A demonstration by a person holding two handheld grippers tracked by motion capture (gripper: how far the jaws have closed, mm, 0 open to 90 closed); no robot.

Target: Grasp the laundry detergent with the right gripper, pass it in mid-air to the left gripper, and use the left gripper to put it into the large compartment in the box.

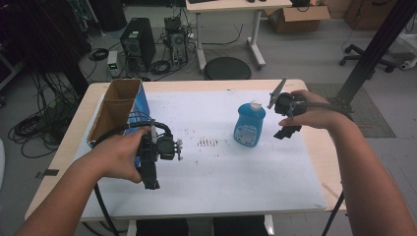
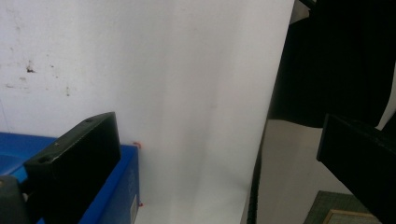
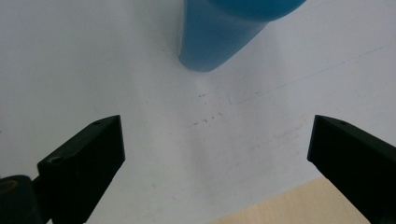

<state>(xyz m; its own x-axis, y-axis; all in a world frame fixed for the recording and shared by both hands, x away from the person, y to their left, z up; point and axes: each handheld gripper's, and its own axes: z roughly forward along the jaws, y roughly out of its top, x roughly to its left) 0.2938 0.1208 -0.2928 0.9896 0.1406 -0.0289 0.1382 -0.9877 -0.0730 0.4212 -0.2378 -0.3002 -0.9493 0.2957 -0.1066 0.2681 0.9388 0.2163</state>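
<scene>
The bottle (image 1: 249,124) stood upright mid-table on the white sheet (image 1: 211,167), nothing blocking it. The right gripper (image 1: 287,132) hovered just beside it, jaws wide, empty. The left gripper (image 1: 150,183), wide too, hung near the box (image 1: 120,105).

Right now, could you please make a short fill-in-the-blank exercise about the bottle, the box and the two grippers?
1. The bottle standing on the white sheet is ____ in colour.
2. The jaws of the right gripper stand ____, with nothing between them.
3. The open cardboard box is nearest the ____ gripper.
4. The bottle's cap is ____.

Missing words: blue; open; left; white
</scene>
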